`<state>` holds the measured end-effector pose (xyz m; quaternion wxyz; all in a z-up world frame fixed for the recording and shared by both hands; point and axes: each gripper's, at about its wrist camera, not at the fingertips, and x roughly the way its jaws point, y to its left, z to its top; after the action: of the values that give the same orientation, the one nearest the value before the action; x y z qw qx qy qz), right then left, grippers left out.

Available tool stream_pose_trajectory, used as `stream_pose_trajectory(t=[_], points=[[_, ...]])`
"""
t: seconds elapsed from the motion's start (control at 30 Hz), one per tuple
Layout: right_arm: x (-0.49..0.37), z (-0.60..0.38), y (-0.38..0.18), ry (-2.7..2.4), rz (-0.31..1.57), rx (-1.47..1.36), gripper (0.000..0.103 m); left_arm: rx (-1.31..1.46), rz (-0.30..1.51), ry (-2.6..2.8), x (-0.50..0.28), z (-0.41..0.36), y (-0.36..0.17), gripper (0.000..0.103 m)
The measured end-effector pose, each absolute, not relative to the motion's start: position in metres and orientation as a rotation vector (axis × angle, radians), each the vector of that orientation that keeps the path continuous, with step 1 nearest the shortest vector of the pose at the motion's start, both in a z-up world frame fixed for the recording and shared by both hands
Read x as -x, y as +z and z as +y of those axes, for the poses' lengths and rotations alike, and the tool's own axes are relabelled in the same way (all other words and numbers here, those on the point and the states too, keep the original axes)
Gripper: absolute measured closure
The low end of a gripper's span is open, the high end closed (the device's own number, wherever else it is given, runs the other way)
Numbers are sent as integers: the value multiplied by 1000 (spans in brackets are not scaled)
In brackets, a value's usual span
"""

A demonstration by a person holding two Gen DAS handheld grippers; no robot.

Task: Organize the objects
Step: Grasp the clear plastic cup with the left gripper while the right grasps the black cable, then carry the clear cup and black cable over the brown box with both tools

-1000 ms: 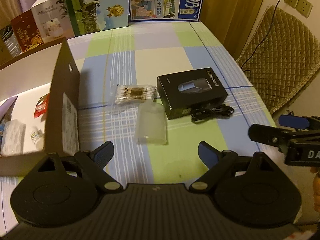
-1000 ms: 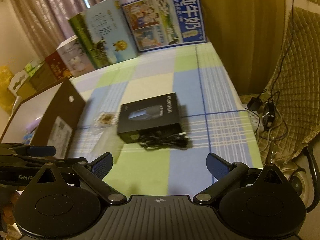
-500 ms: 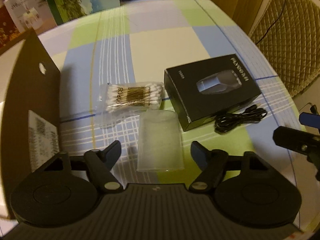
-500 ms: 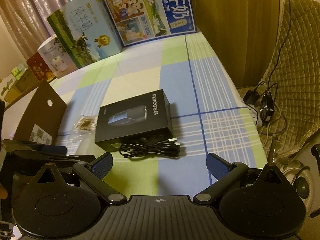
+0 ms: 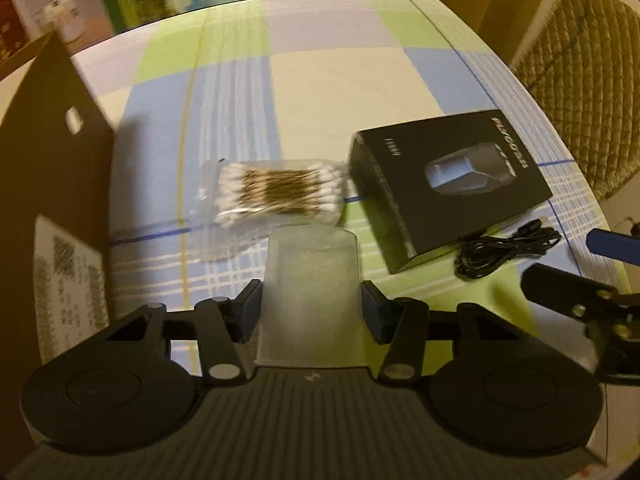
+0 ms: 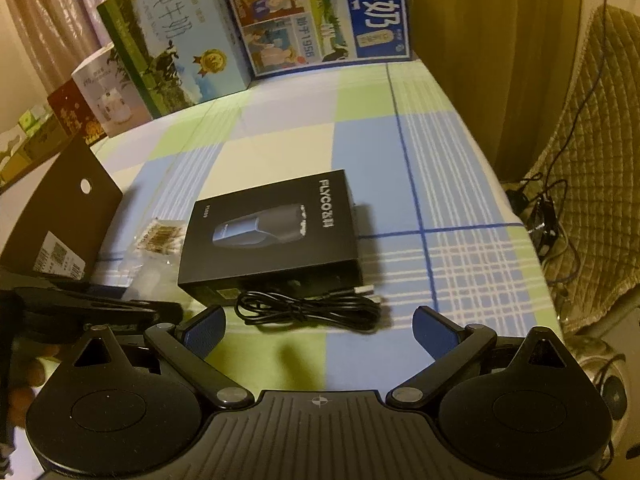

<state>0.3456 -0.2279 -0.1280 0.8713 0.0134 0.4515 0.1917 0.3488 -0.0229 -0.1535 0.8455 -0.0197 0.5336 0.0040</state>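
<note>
The left gripper (image 5: 311, 311) has just been closing; its jaws are seen against both sides of the translucent plastic cup (image 5: 310, 280), which lies on the counter (image 5: 344, 80). The right gripper (image 6: 319, 330) is spread wide, the black cable (image 6: 308, 310) lying just beyond its jaws.

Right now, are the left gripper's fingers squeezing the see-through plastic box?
Touching. In the left wrist view, both fingers of the left gripper sit flush against the translucent plastic box's sides, no gap showing; its jaws have just been closing.
</note>
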Motion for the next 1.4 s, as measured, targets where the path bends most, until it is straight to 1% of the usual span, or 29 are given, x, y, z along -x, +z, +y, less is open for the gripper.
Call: stream_pose_trajectory(t=[0.27,0.43,0.53,0.73,1.07,1.4], points=[[-354,-205,-149,384,953,53,6,75,1117,97,-340,-2,-151,56],[-359,-198,-158,360,961,54,6,86,1117,116,-339,5,-152,56],[-361,-198,-161,348,959,47,8,86,1119,116,-337,5,-155,56],[-354,-202,-159,369,959,73,10,85,1119,100,-331,1,-156,56],[-331,-220,-133,428,954,25,10,100,1098,77,-309,-4,-141,56],[-309,-221,-94,514,890,4,10,133,1010,48,-277,-9,-92,56]])
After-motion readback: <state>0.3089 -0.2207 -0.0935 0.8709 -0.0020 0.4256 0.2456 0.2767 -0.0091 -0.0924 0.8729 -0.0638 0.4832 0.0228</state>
